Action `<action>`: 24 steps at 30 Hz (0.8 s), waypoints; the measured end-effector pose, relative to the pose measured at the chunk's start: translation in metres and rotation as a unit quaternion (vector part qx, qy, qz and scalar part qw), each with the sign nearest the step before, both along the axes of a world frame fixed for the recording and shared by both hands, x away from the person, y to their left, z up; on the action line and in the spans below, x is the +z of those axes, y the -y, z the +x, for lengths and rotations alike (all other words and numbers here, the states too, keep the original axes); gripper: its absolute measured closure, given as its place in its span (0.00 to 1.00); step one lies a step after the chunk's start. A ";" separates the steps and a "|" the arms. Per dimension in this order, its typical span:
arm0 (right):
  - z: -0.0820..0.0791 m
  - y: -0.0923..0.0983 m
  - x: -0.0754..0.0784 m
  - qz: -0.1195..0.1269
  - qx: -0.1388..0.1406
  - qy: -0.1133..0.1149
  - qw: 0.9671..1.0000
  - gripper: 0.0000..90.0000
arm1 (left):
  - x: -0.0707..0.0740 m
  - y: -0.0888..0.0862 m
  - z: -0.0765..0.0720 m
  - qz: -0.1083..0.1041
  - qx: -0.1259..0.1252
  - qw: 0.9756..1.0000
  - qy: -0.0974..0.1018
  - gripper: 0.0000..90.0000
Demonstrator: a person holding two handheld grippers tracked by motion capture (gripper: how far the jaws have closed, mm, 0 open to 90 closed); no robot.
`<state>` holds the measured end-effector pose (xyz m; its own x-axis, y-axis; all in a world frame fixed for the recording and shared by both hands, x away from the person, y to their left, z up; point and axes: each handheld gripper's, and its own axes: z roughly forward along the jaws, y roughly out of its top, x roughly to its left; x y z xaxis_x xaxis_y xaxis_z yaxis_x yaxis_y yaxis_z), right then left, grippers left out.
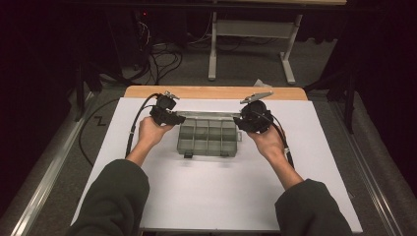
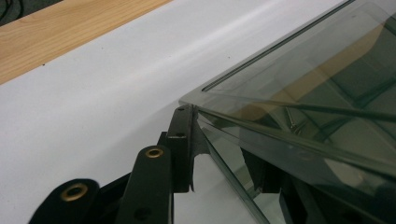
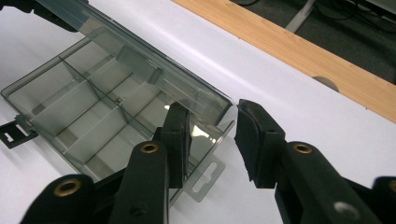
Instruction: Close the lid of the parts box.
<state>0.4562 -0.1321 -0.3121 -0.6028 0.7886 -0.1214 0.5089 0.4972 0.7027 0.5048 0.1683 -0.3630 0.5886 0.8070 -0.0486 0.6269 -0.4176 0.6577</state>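
Observation:
A clear grey compartment box (image 1: pixel 206 140) lies on the white sheet (image 1: pixel 221 196), its lid (image 1: pixel 206 115) raised along the back edge. My left gripper (image 1: pixel 169 118) is at the lid's left rear corner. In the left gripper view its outer pad (image 2: pixel 183 135) touches the corner of the lid (image 2: pixel 303 84), and the other jaw shows through the plastic beneath it. My right gripper (image 1: pixel 243 123) straddles the lid's right end. There one jaw stands inside the box (image 3: pixel 70 107) behind the lid (image 3: pixel 140 60), and the outer pad (image 3: pixel 254 140) keeps a small gap from it.
A wooden table edge (image 1: pixel 216 92) runs behind the white sheet. Two dark latches (image 1: pixel 188 155) stick out from the box's front side, and a hang tab (image 3: pixel 205 182) from its right end. Cables and a white table frame (image 1: pixel 212 49) are on the floor beyond.

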 end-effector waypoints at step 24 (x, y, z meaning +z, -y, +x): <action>-0.007 -0.001 -0.005 -0.020 0.017 -0.001 1.000 0.76 | 0.012 -0.026 -0.024 0.002 0.012 1.000 -0.029 0.74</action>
<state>0.4491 -0.1310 -0.3167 -0.6292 0.7625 -0.1507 0.4935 0.5417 0.6805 0.4812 0.1939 -0.3507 0.5656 0.8209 -0.0780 0.6733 -0.4051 0.6185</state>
